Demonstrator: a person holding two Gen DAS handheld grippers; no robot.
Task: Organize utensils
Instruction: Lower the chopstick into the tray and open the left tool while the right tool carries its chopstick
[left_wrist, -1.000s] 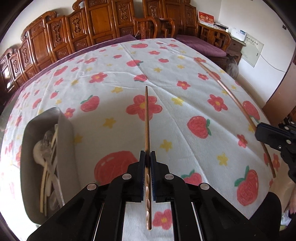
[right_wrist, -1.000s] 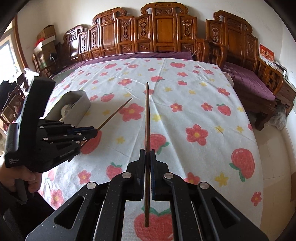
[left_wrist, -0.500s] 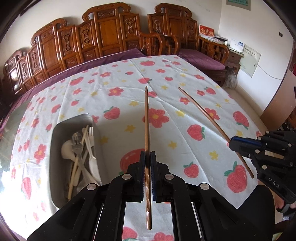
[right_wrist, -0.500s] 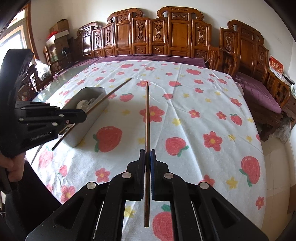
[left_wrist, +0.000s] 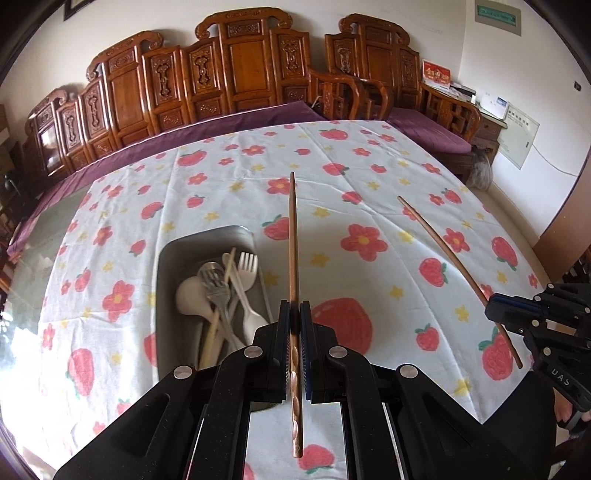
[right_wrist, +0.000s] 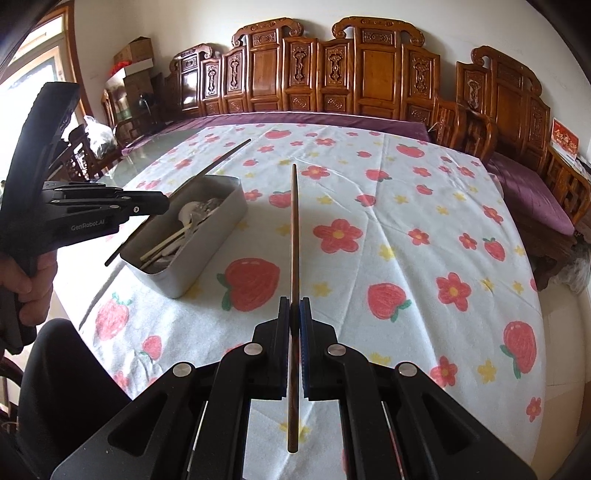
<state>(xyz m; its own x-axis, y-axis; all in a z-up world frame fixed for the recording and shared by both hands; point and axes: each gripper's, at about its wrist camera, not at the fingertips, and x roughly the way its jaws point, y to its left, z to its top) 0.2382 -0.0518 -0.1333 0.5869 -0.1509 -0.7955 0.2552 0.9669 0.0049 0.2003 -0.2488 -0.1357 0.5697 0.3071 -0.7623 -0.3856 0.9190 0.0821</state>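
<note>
My left gripper (left_wrist: 294, 308) is shut on a brown wooden chopstick (left_wrist: 293, 236) that points forward, held above the table just right of the metal utensil box (left_wrist: 207, 242). The box holds white plastic forks, a white spoon, a metal fork and pale sticks. My right gripper (right_wrist: 294, 304) is shut on a second brown chopstick (right_wrist: 294, 229), held above the tablecloth right of the box (right_wrist: 221, 229). The right gripper (left_wrist: 517, 314) with its chopstick (left_wrist: 443, 247) shows at the right of the left wrist view. The left gripper (right_wrist: 147, 205) with its chopstick (right_wrist: 218, 162) shows over the box in the right wrist view.
The table (right_wrist: 406, 221) has a white cloth printed with strawberries and flowers. Carved wooden chairs (left_wrist: 240, 81) with purple cushions line the far side and the right. A hand (right_wrist: 22, 273) holds the left gripper's handle at the table's near left edge.
The left gripper has moved left and up with its chopstick, now closer to the box. The right gripper has kept its chopstick and shifted slightly.
</note>
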